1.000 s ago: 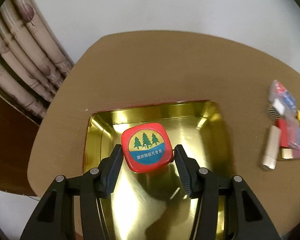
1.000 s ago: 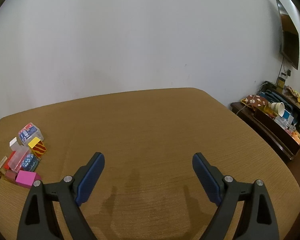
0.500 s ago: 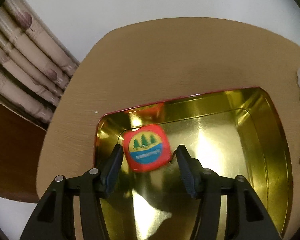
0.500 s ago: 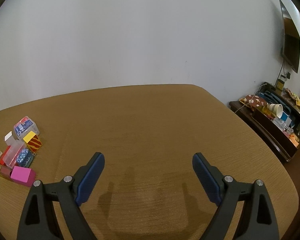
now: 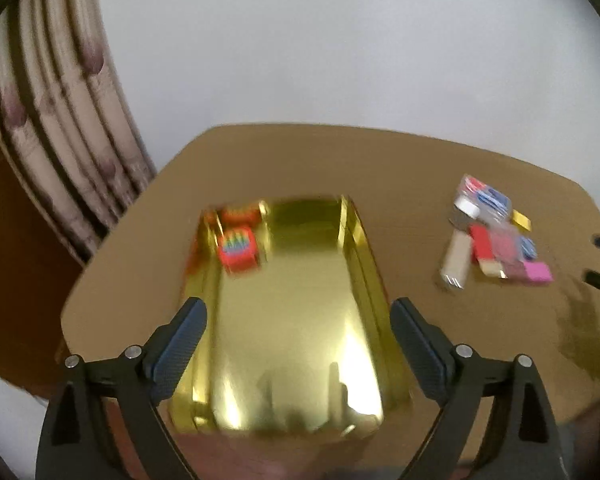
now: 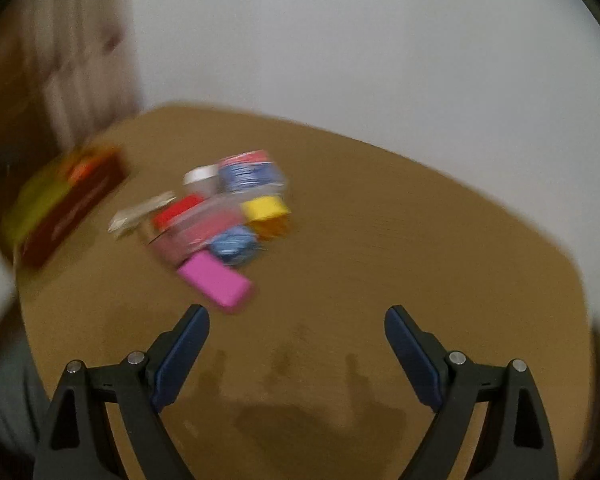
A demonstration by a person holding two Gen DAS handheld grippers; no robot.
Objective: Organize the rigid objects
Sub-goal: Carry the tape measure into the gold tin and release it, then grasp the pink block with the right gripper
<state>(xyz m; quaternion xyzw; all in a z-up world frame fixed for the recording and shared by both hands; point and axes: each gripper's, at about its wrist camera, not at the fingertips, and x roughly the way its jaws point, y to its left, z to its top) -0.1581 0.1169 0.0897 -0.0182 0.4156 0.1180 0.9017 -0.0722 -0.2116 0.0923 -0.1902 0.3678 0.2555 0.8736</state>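
No lettering can be read; the label on the red tape measure [image 5: 239, 249] is blurred

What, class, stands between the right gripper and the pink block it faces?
Nothing visible. The right gripper is open, and the pink block is the nearest piece of the pile, with only bare table before it. The other pieces lie behind the block.

One gold tray [image 5: 364, 256]; one red tape measure [image 5: 239, 249]; one pile of small blocks [image 5: 496, 236], blurred, uncountable; two hand-held grippers.
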